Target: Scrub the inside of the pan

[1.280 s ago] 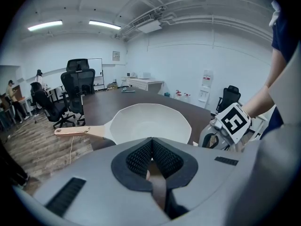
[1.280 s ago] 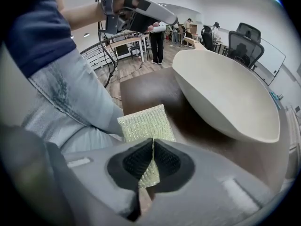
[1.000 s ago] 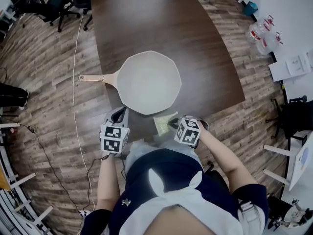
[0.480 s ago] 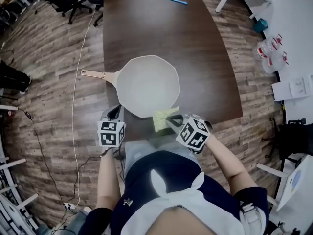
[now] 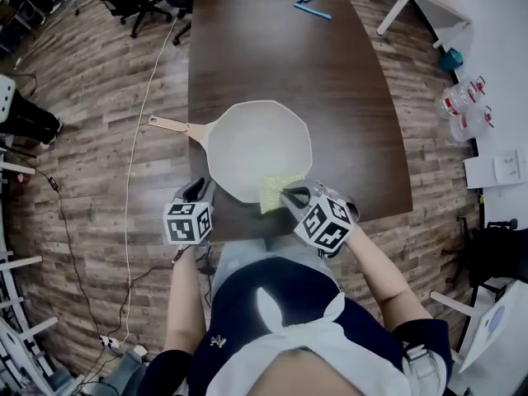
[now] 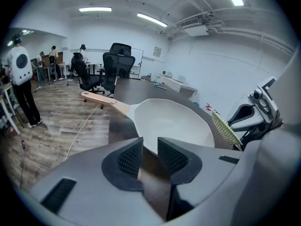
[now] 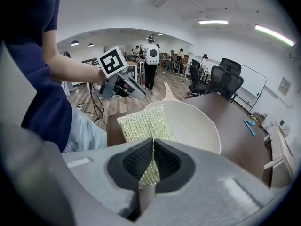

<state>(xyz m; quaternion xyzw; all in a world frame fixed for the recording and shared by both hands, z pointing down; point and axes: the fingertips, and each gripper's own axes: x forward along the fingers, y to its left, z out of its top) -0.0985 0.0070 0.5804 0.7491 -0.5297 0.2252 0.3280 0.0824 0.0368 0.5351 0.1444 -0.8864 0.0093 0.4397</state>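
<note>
Right gripper (image 7: 151, 161): fingers clamped on the near edge of the scrub pad (image 7: 146, 124), so the rest sticks out ahead as the working face, over the near rim of the pan (image 5: 256, 143). It looks staged to go into the bowl; can't tell if it touches yet. Left gripper (image 6: 149, 157) is at the pan's near-left rim, fingers opening with nothing between them, probably lining up to pinch the rim and steady it. Both forearms are tucked in, grippers angled inward toward the pan. The pan sits mid-desk (image 5: 289, 56), inside bare, handle (image 5: 169, 124) overhanging the desk edge to its left.
</note>
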